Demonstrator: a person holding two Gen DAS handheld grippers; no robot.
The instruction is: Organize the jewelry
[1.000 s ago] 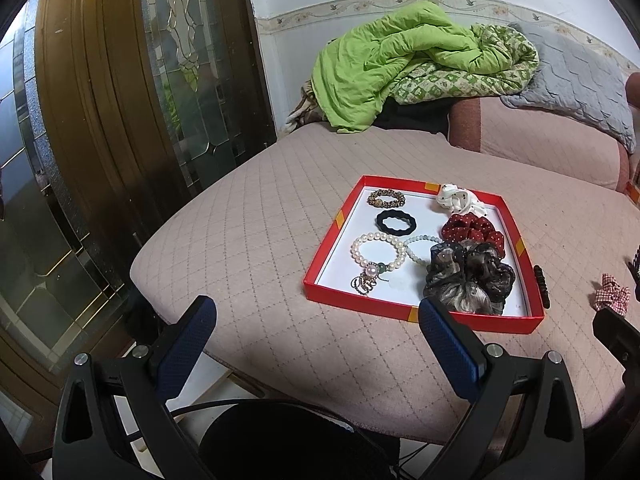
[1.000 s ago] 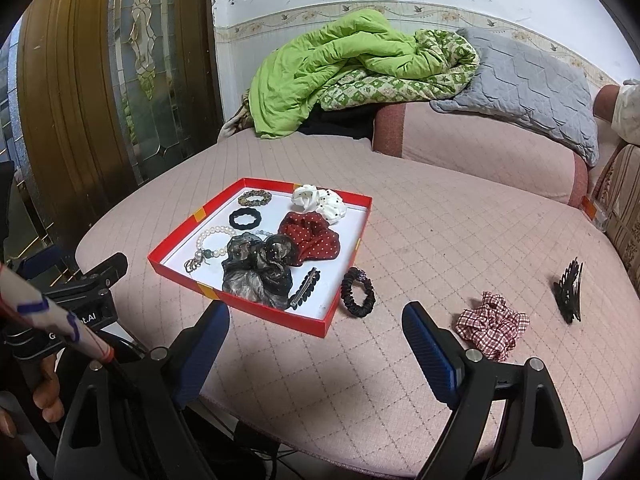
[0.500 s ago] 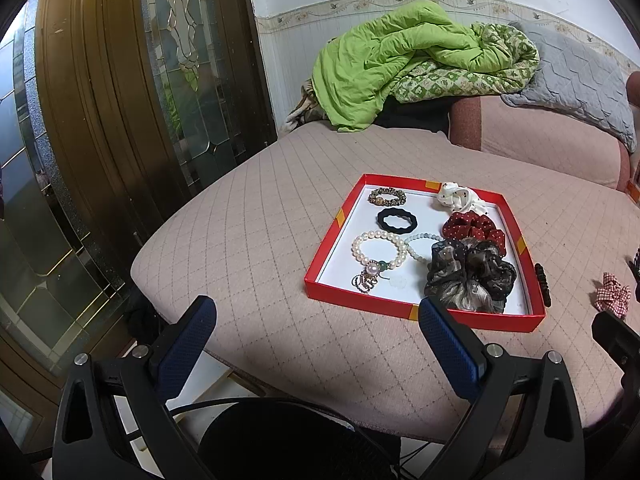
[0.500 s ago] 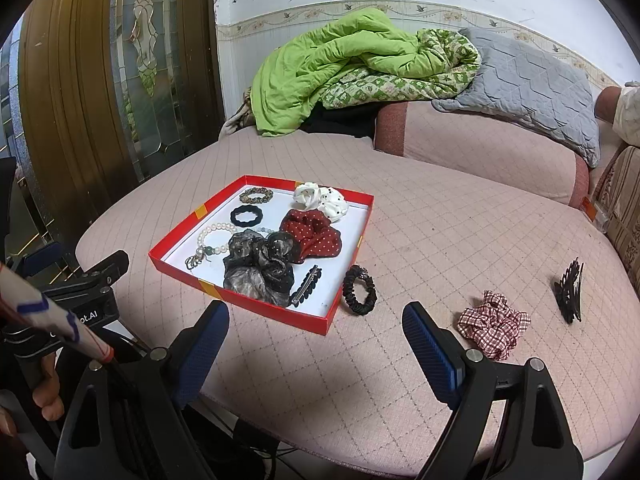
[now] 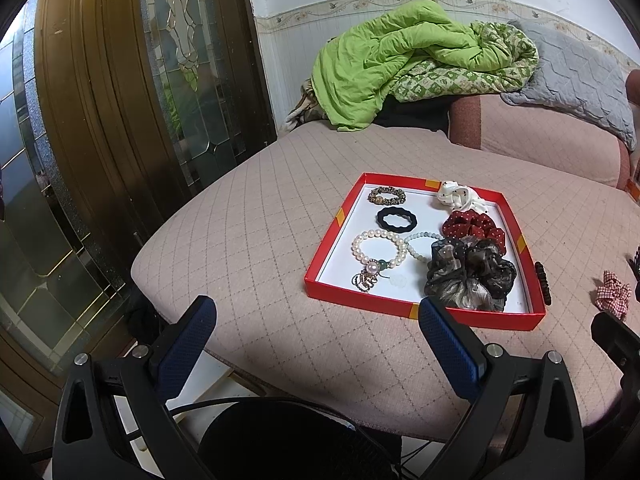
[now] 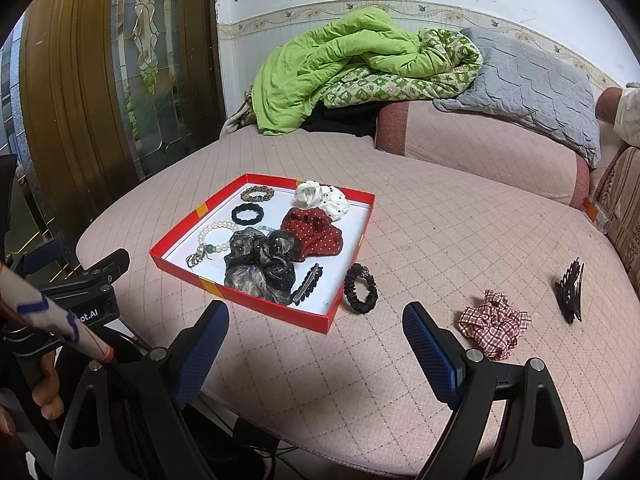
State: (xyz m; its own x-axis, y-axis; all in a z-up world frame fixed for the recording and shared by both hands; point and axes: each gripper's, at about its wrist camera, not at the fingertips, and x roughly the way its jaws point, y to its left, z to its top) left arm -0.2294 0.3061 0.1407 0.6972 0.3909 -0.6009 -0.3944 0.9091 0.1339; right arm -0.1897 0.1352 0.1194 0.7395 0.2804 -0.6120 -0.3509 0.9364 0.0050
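Left wrist view
Left gripper: jaws spread wide, nothing between them, held off the bed's near edge.
Tray: one, a shallow red cardboard rectangle with a white floor, on the quilted pink bedcover; long axis runs from near edge to far.
Bracelets: three – pearl bracelet with charm at near left, pale bead bracelet touching it, brown beaded bracelet at far left corner.
Hair ties in tray: one wavy black ring; three scrunchies – white, red dotted, dark gauzy – down the right side.

Right wrist view
Right gripper: jaws wide apart, holding nothing.
Hair clip: one, slim and black, inside the tray's near right corner, lengthwise along the right wall.
Outside the tray: three pieces – black scrunchie just beside the right wall, red plaid scrunchie well apart, black claw clip beyond it.
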